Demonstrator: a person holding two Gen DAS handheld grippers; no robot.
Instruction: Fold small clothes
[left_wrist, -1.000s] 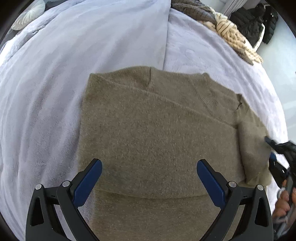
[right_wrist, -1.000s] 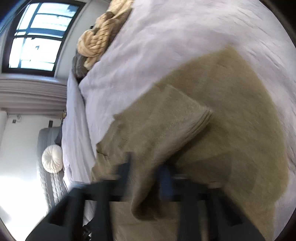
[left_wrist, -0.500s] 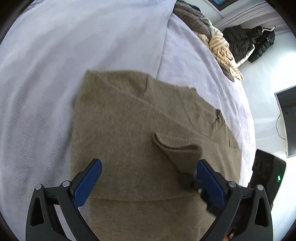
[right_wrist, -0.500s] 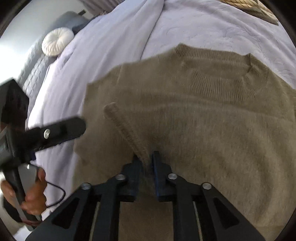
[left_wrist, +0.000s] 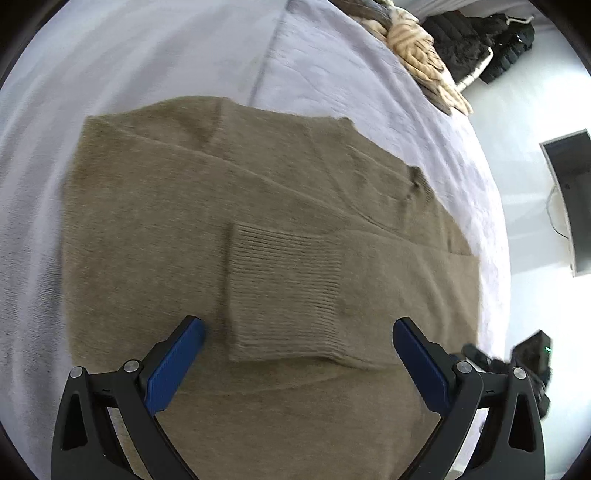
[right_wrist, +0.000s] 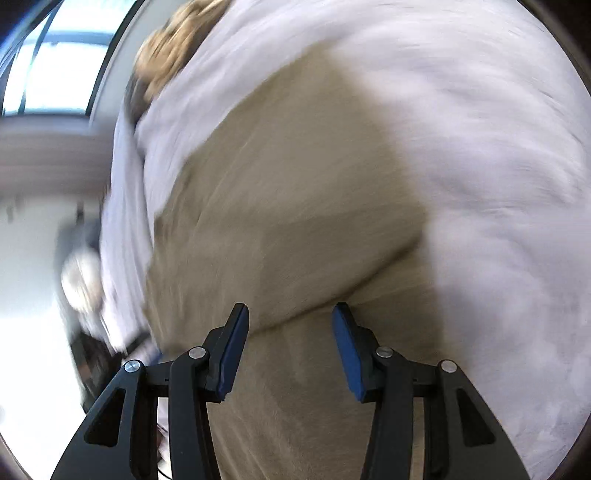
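Note:
An olive-brown knit sweater (left_wrist: 155, 229) lies flat on a pale lavender bed cover (left_wrist: 332, 74). Its right sleeve is folded across the body, with the ribbed cuff (left_wrist: 284, 291) lying in the middle. My left gripper (left_wrist: 295, 354) is open and empty, hovering just above the cuff. My right gripper (right_wrist: 290, 347) is open and empty over the sweater (right_wrist: 295, 192) near its folded edge; that view is blurred by motion. The right gripper also shows at the lower right edge of the left wrist view (left_wrist: 517, 365).
A pile of tan and brown knitwear (left_wrist: 417, 55) and black jackets (left_wrist: 476, 40) lie at the far end of the bed. A dark screen (left_wrist: 572, 192) stands on the white floor to the right. A window (right_wrist: 55, 70) and round white cushion (right_wrist: 79, 280) show left.
My right gripper carried the sleeve across the sweater, let go of it and opened, then drew back to the right. The sleeve now lies flat. My left gripper stayed open.

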